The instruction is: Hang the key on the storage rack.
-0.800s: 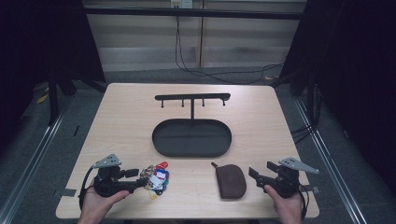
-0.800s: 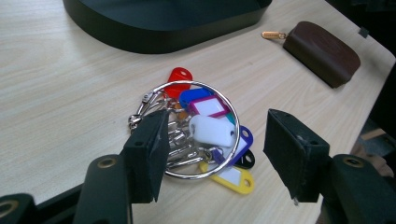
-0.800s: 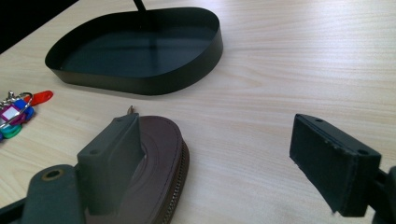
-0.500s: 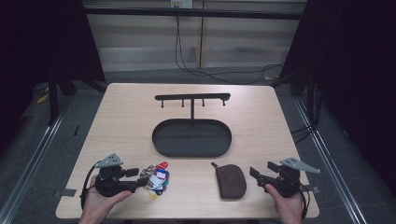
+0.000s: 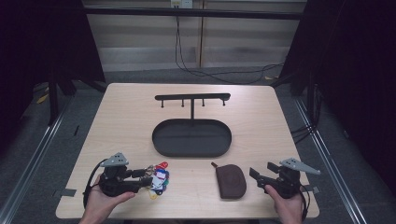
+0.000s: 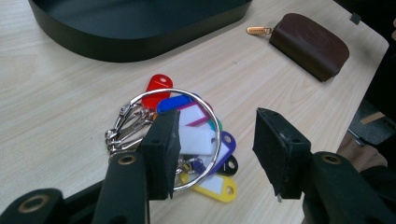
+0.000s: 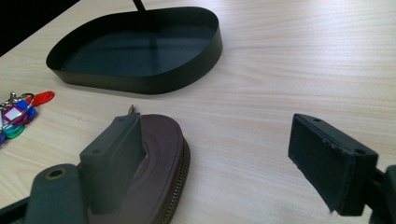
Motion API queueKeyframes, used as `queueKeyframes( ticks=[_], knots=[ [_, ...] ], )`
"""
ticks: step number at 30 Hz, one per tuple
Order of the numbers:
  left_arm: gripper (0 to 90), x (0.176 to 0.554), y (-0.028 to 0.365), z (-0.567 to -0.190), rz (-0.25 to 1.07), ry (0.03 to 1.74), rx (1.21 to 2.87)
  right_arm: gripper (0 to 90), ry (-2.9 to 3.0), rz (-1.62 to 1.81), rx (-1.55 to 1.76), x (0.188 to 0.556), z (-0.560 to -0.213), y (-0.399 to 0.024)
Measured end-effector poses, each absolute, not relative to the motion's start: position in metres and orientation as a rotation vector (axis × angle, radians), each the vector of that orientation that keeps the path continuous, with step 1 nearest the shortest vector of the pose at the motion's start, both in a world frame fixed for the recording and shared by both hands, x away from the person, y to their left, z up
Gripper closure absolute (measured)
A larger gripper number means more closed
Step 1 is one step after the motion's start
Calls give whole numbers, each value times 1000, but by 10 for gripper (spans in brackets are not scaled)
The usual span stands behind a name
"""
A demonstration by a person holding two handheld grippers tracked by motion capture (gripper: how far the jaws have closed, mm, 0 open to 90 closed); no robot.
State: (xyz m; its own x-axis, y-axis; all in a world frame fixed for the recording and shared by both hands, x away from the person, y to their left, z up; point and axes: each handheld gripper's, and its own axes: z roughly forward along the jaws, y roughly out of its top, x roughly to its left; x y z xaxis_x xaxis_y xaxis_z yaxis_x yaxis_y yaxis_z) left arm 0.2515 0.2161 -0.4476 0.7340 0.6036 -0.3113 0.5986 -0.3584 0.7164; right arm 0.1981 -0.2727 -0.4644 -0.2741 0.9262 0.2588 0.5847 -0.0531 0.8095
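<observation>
While the whole table (image 5: 121, 121) is taken in from the high view, with the black oval tray (image 5: 192, 150) at its middle and the hook rail (image 5: 192, 97) standing at the tray's far side, finer detail is given by the gripper views. In the left gripper view the bunch of keys (image 6: 187, 135) is seen as coloured plastic tags on a large metal ring with a snap clip. The left gripper (image 6: 214, 149) is held at the near left of the table, its jaws set part open over the ring; one pad lies against the ring's edge, and nothing is clamped. In the right gripper view the zip of the brown pouch (image 7: 159, 163) is shown. The right gripper (image 7: 224, 158) is held at the near right, jaws wide open; the pouch lies by one jaw, ungripped.
</observation>
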Motion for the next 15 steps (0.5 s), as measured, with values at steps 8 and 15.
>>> queueKeyframes(
  ticks=[8, 15],
  knots=[
    [580, 268, 204, -432, -31, 882, 2118, 187, 1844, 1267, 1628, 198, -465, -276],
    [606, 272, 179, -423, -40, 789, 2207, 188, 1840, 1270, 1631, 197, -465, -275]
  ],
)
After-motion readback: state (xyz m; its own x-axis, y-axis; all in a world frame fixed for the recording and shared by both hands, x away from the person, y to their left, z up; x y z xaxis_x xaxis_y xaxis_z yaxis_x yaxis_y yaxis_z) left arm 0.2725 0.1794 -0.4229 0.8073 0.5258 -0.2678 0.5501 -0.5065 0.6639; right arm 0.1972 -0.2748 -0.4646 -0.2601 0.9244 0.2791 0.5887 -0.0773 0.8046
